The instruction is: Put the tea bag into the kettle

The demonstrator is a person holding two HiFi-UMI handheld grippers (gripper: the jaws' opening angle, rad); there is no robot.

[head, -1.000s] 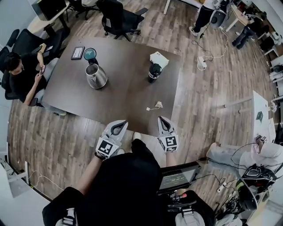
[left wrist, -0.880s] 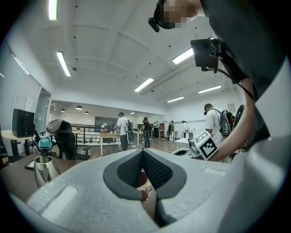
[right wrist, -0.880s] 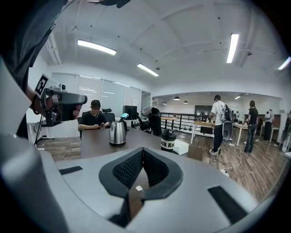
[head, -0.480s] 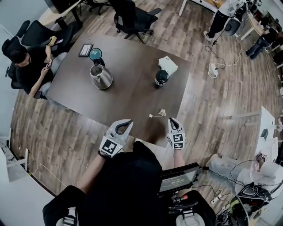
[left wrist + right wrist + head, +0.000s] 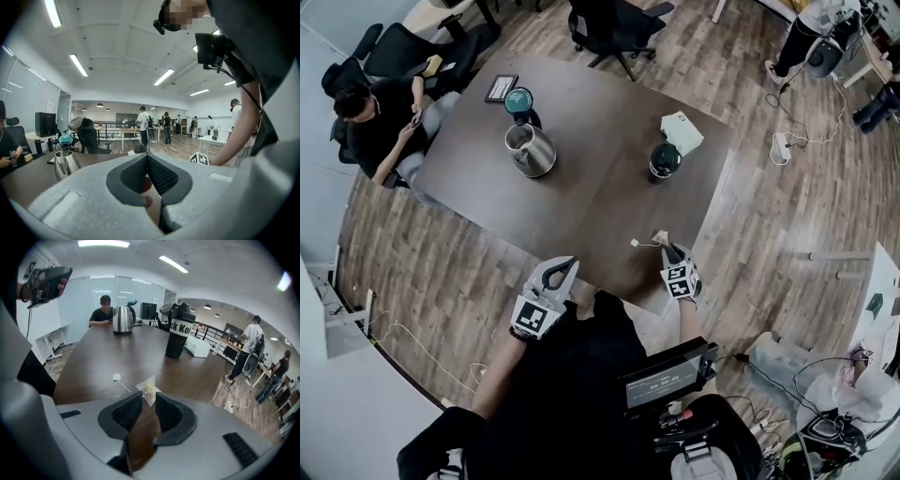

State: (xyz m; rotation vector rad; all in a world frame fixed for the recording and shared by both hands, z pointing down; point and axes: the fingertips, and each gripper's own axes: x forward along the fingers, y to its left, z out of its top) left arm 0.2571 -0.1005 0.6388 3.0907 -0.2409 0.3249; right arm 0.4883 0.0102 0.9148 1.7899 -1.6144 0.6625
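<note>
1. Right claw (image 5: 673, 253) has reached the tea bag (image 5: 148, 389), which lies on the table (image 5: 600, 187) at 12 o'clock, at its parted jaw tips.
2. Left claw (image 5: 555, 274), closed and empty, sits farther away; the kettle (image 5: 530, 150) is at 10 o'clock.

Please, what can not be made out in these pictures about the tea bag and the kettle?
- Inside of the kettle: its wall hides it in the right gripper view; too small in the head view.
- Contact between the fingers of the right gripper and the tea bag: the bag's corner sits between them in the right gripper view; touching or not is unclear.
- Print on the tag: too small in every view.
</note>
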